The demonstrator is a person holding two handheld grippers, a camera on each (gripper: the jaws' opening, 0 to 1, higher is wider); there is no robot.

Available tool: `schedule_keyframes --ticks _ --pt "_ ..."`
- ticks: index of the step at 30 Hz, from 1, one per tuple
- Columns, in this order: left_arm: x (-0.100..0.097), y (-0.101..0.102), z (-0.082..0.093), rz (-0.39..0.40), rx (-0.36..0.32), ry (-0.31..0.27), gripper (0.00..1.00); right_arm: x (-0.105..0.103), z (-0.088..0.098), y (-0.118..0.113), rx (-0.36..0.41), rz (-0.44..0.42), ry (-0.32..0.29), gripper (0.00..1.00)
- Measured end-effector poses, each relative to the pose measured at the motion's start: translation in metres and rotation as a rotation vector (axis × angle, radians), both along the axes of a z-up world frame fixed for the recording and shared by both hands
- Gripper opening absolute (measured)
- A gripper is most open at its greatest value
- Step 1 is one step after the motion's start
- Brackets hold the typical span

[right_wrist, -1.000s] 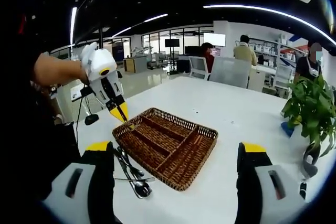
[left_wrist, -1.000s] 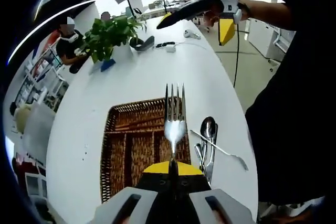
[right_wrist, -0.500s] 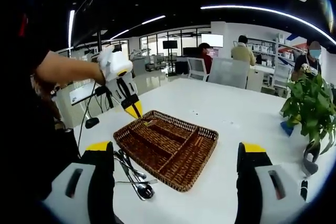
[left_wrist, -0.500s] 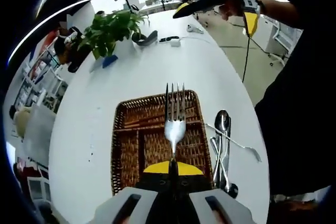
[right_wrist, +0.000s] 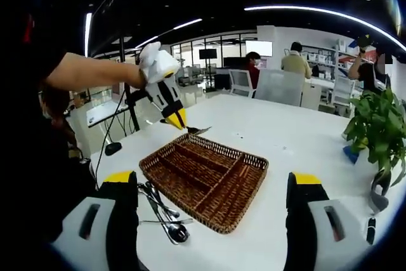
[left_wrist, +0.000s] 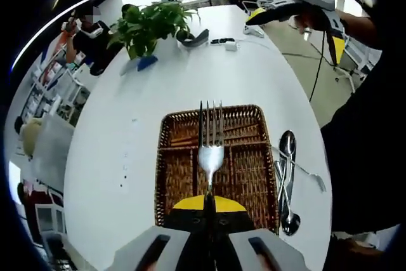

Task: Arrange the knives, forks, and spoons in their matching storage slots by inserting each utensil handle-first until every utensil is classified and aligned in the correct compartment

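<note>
1. White tabletop [left_wrist: 114,157] in an open office; potted plant [left_wrist: 149,25] at the far end.
2. Left gripper [left_wrist: 208,202] fingers pinch a fork [left_wrist: 210,150], tines forward, above the wicker tray [left_wrist: 171,176].
3. Loose spoons [left_wrist: 287,182] lie just right of the tray.
4. Right gripper [right_wrist: 212,185] fingers spread wide, nothing between them.

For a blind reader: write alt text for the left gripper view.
The left tongs grip a fork by its handle, tines pointing forward, over a wicker cutlery tray on a white table. Loose spoons lie beside the tray.
</note>
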State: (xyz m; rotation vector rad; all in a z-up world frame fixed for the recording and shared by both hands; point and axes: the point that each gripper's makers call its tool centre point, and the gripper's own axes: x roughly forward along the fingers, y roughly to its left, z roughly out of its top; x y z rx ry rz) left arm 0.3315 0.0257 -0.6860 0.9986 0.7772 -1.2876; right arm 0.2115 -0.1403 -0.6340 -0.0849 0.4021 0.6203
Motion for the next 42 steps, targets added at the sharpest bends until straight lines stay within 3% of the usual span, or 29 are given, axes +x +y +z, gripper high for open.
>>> schedule_keyframes --ticks 13,19,24,34,42 --pt "0.041 0.000 0.019 0.033 0.004 -0.009 0.00 0.008 0.002 -0.003 0.000 0.002 -0.003 0.99" --pt "0.047 -0.001 0.017 0.017 0.013 -0.025 0.00 0.011 0.000 -0.006 0.005 -0.006 -0.002 0.99" --pt "0.047 -0.002 0.003 -0.008 0.038 -0.037 0.00 0.014 -0.002 -0.008 0.007 -0.012 0.004 0.99" --pt "0.044 -0.003 -0.027 0.011 0.038 0.003 0.00 0.016 -0.008 -0.010 0.009 -0.021 0.021 0.99" --pt "0.029 -0.004 -0.074 0.008 0.053 0.045 0.00 0.015 -0.013 -0.012 0.005 -0.032 0.040 0.99"
